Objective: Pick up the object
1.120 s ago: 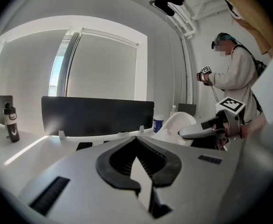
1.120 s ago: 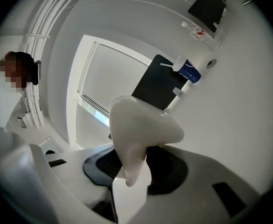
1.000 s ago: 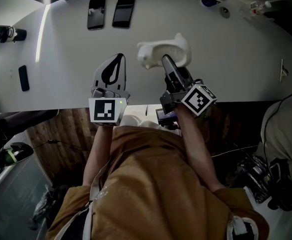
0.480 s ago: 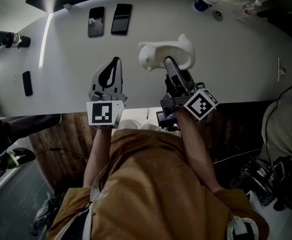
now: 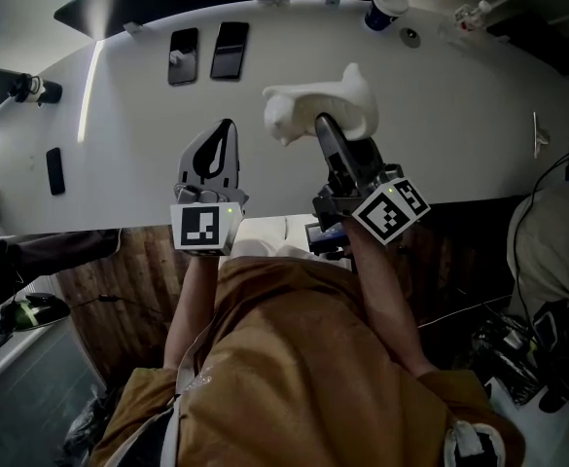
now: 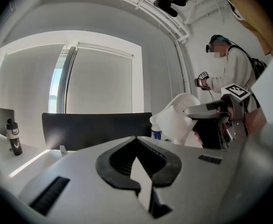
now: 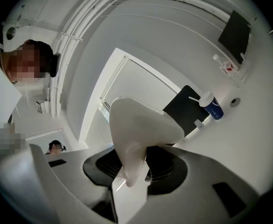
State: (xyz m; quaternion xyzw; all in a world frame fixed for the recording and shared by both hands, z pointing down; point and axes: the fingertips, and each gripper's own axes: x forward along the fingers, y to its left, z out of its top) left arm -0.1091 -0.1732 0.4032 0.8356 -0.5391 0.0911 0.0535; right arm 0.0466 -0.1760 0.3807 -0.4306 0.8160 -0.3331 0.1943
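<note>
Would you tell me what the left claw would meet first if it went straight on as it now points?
Most likely the black panel at the table's far edge; the left claw's view shows nothing nearer, though depth is unclear.

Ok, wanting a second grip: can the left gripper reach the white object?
Likely yes: nothing stands between the left gripper, jaws shut, and the white object in the right gripper.

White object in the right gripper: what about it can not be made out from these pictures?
- Head view: near part of the white object, covered by the right gripper.
- Right gripper view: its far end, hidden behind its own bulk.
- Left gripper view: its right part, behind the right gripper.
- What kind of thing it is: no view tells.
</note>
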